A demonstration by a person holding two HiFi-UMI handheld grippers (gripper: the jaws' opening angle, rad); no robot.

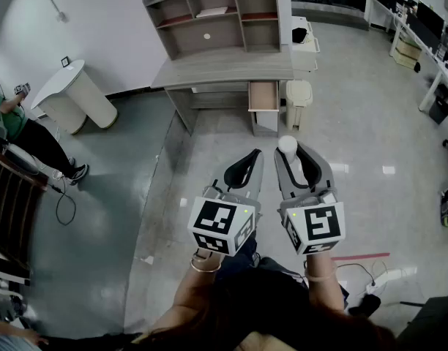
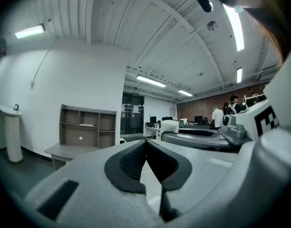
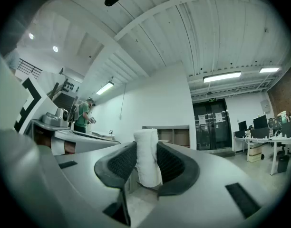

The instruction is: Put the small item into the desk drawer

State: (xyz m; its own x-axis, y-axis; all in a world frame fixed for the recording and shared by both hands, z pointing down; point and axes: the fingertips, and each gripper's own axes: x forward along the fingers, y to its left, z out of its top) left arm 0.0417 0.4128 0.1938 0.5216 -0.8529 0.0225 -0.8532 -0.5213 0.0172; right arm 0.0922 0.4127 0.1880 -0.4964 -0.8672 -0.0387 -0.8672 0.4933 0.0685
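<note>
My right gripper is shut on a small white roll that stands upright between its dark pads; the roll's round top shows at the jaw tips in the head view. Beside it my left gripper is shut with nothing between its pads. Both are held over the floor, some way short of the grey desk. The desk's drawer stands pulled open at the right under the desktop. A shelf unit sits on the desk.
A white bin stands right of the open drawer. A white rounded stand is at the left wall, and a person in green sits at the far left. Office desks with monitors line the right side. Cables lie on the floor.
</note>
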